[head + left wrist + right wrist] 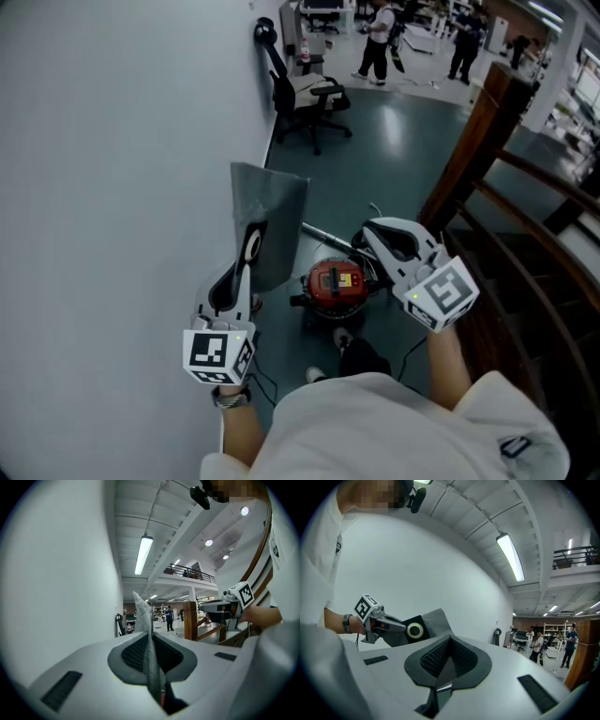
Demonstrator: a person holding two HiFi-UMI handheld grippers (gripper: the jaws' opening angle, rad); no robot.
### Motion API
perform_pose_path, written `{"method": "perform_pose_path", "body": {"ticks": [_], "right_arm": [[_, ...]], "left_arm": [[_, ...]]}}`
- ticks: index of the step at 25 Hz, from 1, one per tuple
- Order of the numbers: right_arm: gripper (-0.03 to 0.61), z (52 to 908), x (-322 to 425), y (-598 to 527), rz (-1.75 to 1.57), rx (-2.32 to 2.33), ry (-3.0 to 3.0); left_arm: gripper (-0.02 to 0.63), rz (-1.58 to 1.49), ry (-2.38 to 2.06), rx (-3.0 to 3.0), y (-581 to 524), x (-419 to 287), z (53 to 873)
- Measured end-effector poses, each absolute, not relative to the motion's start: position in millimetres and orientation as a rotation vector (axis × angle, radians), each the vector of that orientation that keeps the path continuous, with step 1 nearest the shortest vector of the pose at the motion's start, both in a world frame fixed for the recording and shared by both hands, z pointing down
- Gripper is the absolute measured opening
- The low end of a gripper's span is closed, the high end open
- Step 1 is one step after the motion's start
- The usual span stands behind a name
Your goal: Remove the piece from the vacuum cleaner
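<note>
My left gripper [247, 267] is shut on a grey fabric dust bag [272, 220], which it holds up beside the wall. The bag has a black collar with a white ring [251, 246]. In the left gripper view the bag's cloth [143, 616] runs pinched between the jaws of the left gripper [151, 658]. The red vacuum cleaner [335, 284] stands on the floor below, between my two hands, with its metal tube [323, 236] leaning away. My right gripper [367, 234] is raised over the vacuum, shut and empty. The right gripper view shows the bag [433, 623] in the left gripper [401, 626].
A pale wall [112, 141] runs close on the left. A wooden stair railing [478, 141] stands on the right. A black office chair [309, 98] stands farther along the wall, and people [380, 37] are at the room's far end.
</note>
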State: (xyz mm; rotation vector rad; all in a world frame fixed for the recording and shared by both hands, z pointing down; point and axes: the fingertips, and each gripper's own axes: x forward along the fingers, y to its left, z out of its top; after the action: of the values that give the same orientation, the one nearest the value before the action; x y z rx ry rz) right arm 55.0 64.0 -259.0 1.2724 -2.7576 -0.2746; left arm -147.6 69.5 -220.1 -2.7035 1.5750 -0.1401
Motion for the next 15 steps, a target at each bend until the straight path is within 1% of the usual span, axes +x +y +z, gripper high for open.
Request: {"method": "perform_pose_path", "body": {"ticks": [15], "right_arm": [[0.028,-256.4,64.4,70.6,-0.271,1.273,-2.732]], "left_arm": [[0.028,-0.105,1.602,-2.646,84.5,-144.4,-240.1]]}}
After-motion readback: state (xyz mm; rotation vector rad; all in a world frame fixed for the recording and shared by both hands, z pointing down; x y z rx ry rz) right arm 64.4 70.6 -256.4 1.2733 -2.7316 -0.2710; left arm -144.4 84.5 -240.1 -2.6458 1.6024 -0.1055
